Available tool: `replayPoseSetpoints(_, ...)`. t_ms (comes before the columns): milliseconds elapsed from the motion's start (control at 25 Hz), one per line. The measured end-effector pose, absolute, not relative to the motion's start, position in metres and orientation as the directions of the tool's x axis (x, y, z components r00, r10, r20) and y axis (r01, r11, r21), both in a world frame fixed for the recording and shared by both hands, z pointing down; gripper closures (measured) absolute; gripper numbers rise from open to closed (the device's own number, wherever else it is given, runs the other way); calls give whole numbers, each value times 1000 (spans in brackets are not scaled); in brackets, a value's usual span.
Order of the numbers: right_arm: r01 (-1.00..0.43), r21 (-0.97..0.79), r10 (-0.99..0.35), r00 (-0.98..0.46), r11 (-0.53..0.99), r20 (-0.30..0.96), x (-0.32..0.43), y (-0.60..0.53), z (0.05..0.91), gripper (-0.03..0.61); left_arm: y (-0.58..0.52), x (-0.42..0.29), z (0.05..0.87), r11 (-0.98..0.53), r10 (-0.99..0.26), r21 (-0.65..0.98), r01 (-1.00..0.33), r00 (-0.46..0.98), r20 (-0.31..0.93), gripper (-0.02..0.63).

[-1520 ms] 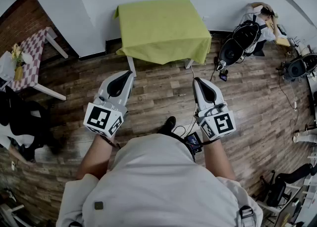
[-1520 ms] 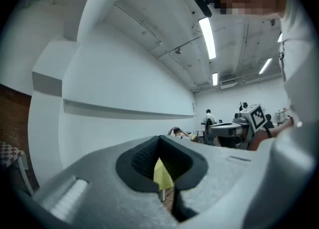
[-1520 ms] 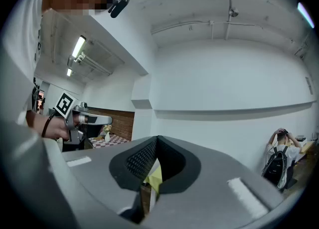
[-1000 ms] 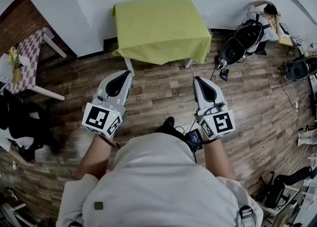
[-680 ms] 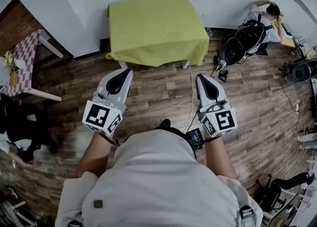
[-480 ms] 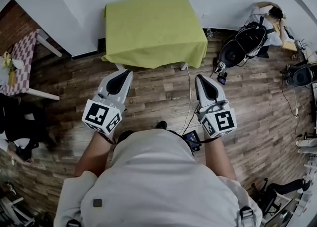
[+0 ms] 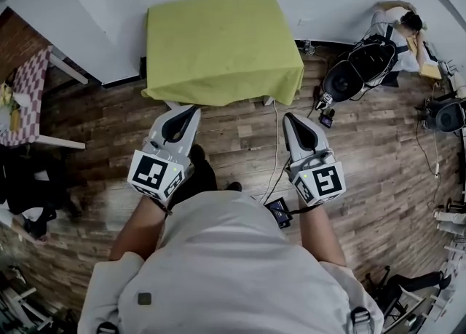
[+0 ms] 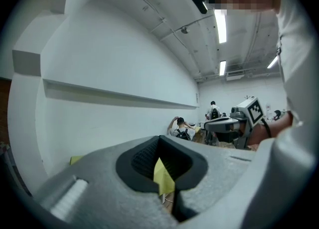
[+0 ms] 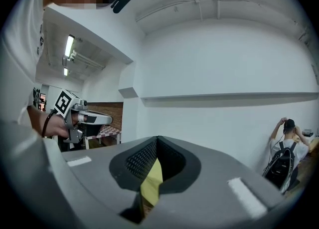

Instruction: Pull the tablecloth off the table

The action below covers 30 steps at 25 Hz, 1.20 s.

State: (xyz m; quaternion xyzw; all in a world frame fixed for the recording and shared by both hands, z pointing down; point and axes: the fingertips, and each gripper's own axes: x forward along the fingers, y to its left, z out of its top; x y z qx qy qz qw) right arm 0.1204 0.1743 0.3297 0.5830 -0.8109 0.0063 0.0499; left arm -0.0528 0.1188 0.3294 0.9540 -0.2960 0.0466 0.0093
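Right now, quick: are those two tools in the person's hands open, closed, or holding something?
Left tool: closed, holding nothing.
Right tool: closed, holding nothing; the tablecloth lies ahead of both, not gripped.

plain white short-sleeved shirt

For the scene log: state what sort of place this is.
Probably a lab or studio staged as a dining room: a yellow-green tablecloth spread ahead, a checkered-cloth table at the left, and black equipment parked on the wood-plank floor.
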Motion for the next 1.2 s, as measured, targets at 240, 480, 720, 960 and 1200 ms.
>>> replayPoseSetpoints(240, -957, 47, -955, -279, 285, 105, 130, 125, 337, 569, 60, -42, 338, -840, -539, 6, -542, 837, 91, 612)
replayPoseSetpoints(480, -966, 58, -963, -244, 251, 112, 137, 51, 334, 569, -19, -33, 342, -862, -503, 13, -507, 859, 96, 612)
replayPoseSetpoints(720, -971, 70, -969, -220, 228, 109, 119, -27, 329, 569, -100, -43, 337, -883, -465, 21, -468, 881, 89, 612)
replayPoseSetpoints(960, -973, 71, -969, -207, 218, 132, 104, -88, 332, 569, -167, -63, 337, -887, -458, 21, -462, 884, 92, 612)
replayPoseSetpoints(1200, -968, 50, -959, -236, 247, 157, 107, -136, 341, 569, -210, -71, 351, -863, -495, 49, -503, 861, 117, 612)
